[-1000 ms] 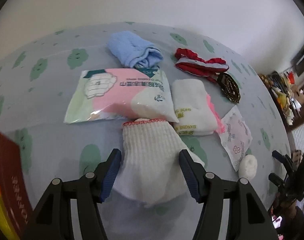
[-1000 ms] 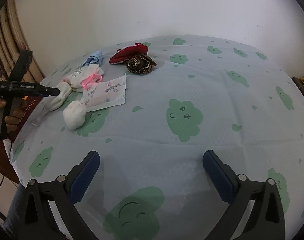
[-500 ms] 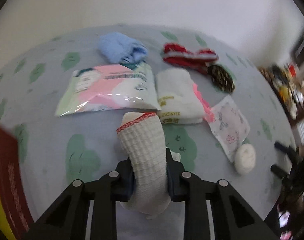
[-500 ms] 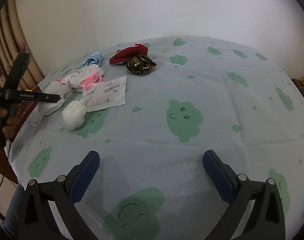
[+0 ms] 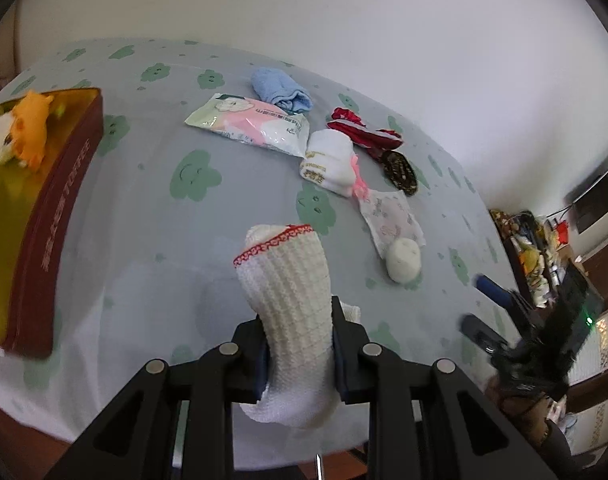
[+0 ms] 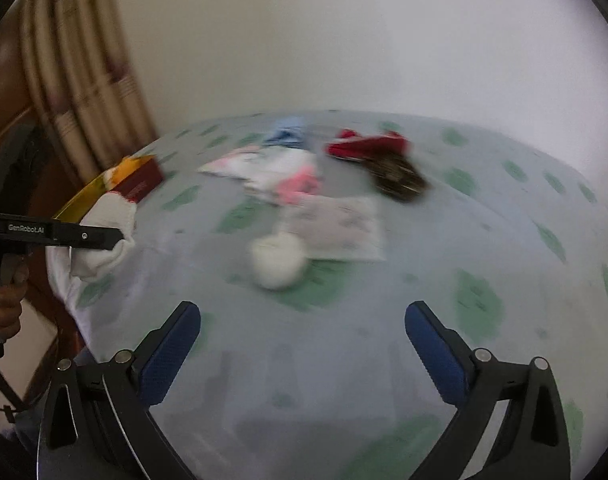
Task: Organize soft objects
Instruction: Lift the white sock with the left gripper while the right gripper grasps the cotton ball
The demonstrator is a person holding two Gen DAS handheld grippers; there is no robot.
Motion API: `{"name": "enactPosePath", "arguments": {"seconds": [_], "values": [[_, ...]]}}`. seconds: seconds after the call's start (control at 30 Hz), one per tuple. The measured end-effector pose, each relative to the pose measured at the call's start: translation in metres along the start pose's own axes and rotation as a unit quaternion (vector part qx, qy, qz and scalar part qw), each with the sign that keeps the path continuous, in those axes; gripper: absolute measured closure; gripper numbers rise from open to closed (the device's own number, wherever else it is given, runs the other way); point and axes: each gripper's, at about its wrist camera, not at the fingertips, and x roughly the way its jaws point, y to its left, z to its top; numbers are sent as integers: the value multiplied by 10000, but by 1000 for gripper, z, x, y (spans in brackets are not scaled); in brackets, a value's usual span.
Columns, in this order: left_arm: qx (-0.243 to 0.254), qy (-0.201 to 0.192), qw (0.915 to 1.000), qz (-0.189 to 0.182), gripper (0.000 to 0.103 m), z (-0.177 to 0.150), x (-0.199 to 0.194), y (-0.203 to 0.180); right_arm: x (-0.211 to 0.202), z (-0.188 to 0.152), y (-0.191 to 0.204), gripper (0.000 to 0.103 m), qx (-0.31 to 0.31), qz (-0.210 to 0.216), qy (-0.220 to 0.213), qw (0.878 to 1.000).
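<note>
While clamped between the blue pads: white knit sock (image 5: 290,300), red-trimmed cuff up, lifted off the tablecloth (image 5: 152,240).
Left gripper (image 5: 300,356): narrowed onto the sock, pinching its middle; toe end hanging below the fingers.
Right gripper (image 6: 302,344): spread wide, holding nothing, hovering over the near part of the cloth.
Red tin box (image 5: 44,216): far left of the left wrist view, gold inside, orange-and-white plush toy (image 5: 22,130) lying in it.
Wipes packet (image 5: 250,124): flat on the cloth, pink and green, just in front of the rolled blue cloth (image 5: 280,90).
Folded white towel (image 5: 329,160): beside the packet, pink trim at its edge.
Red-and-white fabric (image 5: 363,134): behind the towel, touching a dark patterned piece (image 5: 399,170).
Small floral sachet (image 5: 389,220): flat, with a white round ball (image 5: 401,260) at its near corner.
Right wrist view: motion-blurred; same items scattered ahead, ball (image 6: 278,258) nearest the open fingers.
</note>
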Motion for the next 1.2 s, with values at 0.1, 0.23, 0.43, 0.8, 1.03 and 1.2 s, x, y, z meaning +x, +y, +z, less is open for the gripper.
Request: {"name": "enactPosePath", "arguments": {"seconds": [0.1, 0.23, 0.43, 0.8, 1.03, 1.2], "values": [[70, -48, 9999, 54, 78, -5, -9, -3, 15, 12, 10, 18, -58, 41, 5, 10000], [92, -103, 9999, -39, 78, -10, -23, -5, 37, 21, 10, 19, -74, -80, 163, 9998], [-22, -176, 9997, -158, 78, -9, -37, -1, 62, 24, 6, 36, -22, -191, 524, 9984], [-224, -198, 9993, -231, 77, -13, -54, 6, 71, 19, 14, 79, -131, -188, 558, 9982], [-388, -514, 9979, -22, 77, -5, -104, 31, 53, 7, 24, 79, -248, -8, 125, 9996], [-429, -767, 9922, 881, 77, 17, -138, 77, 53, 8, 23, 79, -202, -40, 58, 9998]]}}
